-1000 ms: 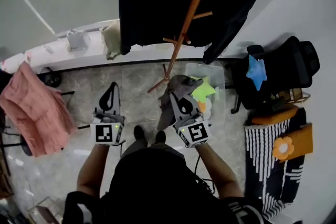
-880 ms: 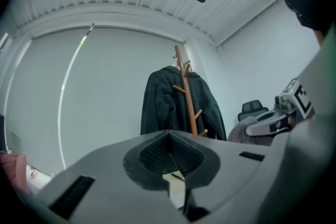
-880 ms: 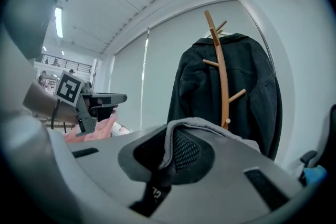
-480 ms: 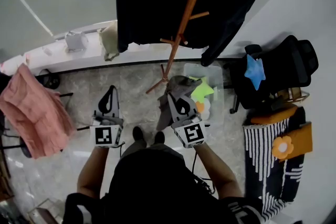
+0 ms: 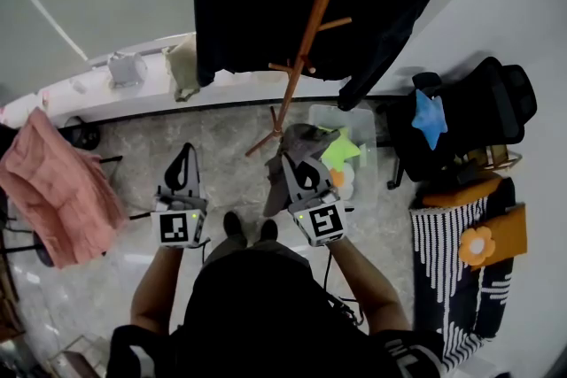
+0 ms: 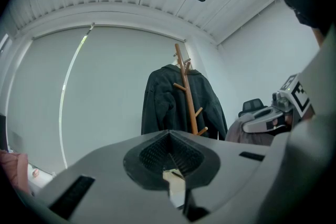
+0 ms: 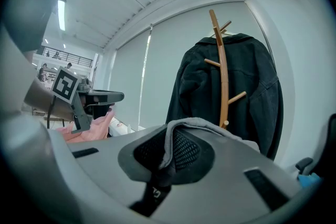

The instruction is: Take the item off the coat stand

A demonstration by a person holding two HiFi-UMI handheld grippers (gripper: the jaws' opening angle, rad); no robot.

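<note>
Barely anything has moved: the right gripper (image 5: 295,159) still pinches the grey garment (image 5: 303,139), hanging free just short of the coat stand (image 5: 312,27), so removal looks done; the left gripper (image 5: 183,153) stays pressed together, empty.

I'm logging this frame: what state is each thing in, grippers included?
Left gripper: jaws together, empty.
Right gripper: jaws shut on grey garment.
Dark jacket: hanging on coat stand.
Pink cloth: draped at the left.
Clear bin: uncovered, things inside.
</note>
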